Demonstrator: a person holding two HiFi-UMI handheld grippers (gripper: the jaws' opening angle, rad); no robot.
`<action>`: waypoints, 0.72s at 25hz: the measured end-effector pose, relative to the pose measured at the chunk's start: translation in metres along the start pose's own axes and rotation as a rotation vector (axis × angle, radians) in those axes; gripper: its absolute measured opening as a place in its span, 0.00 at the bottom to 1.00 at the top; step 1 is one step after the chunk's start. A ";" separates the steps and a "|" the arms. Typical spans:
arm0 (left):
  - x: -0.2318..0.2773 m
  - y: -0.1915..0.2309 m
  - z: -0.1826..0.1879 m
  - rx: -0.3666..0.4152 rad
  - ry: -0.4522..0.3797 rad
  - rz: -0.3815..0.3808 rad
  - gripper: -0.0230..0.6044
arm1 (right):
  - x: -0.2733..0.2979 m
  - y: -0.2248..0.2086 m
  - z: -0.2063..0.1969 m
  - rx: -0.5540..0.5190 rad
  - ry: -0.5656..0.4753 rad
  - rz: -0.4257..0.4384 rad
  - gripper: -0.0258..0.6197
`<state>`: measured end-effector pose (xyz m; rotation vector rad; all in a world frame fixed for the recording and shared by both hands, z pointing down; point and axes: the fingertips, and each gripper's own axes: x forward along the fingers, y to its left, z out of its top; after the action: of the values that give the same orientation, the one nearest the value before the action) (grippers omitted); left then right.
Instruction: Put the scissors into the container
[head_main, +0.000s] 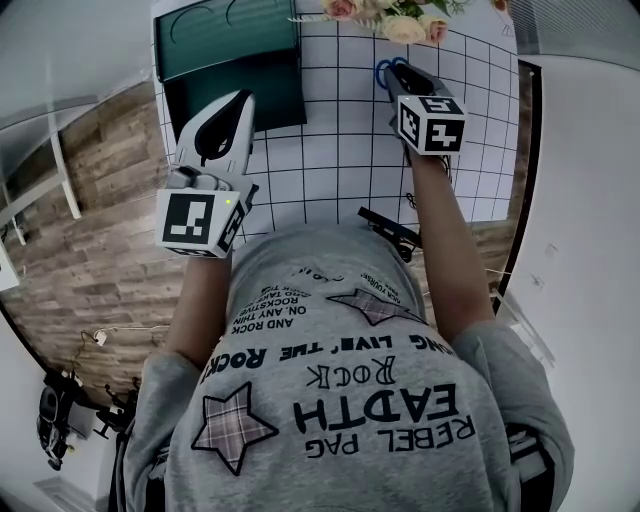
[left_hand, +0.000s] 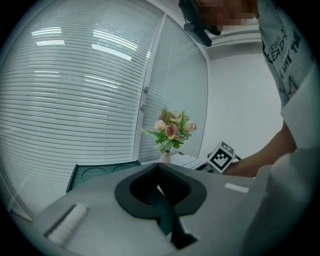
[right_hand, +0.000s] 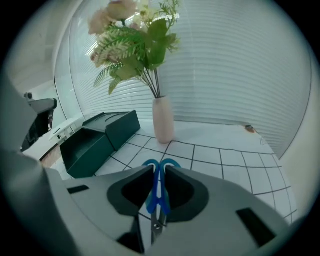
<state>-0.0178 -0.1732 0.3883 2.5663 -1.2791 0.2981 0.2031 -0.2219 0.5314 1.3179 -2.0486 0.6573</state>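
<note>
**Scissors clamped in the right tongs, apart from the green container**

White gridded table (head_main: 340, 150), bounded by wood floor on the left and a dark strip along the right edge. At the far left corner, the dark green container (head_main: 232, 95), open at the near side, with only its dark floor showing inside. Behind it, a lighter green recessed top (head_main: 225, 35). At the far edge, a vase (right_hand: 163, 120) of pink flowers (right_hand: 135, 40), standing upright between the container and the right side.

Left gripper (head_main: 240, 98) hanging just before the container's near edge, jaws together, nothing between them. Right gripper (head_main: 400, 75) over the right half of the grid, pressed onto the blue handles of the scissors (right_hand: 157, 197), which sit upright between the jaws, blades toward the camera.

From the head view alone: both grippers at once, and several bare grid squares between them. From the right gripper view alone: the grip itself, and the container's open side. From the left gripper view alone: window blinds, the two round recesses in the top, and the right gripper's marker cube (left_hand: 221, 156) beyond the flowers.
</note>
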 end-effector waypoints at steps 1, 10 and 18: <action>-0.001 0.000 0.001 0.000 -0.002 0.000 0.05 | -0.004 0.000 0.003 0.003 -0.012 0.001 0.17; -0.012 -0.002 0.009 0.007 -0.027 0.004 0.05 | -0.040 0.009 0.028 0.009 -0.126 0.007 0.17; -0.025 -0.005 0.018 0.015 -0.055 0.016 0.05 | -0.067 0.019 0.047 -0.024 -0.204 0.018 0.16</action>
<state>-0.0272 -0.1577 0.3631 2.5946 -1.3217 0.2425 0.1969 -0.2054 0.4492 1.4032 -2.2248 0.5226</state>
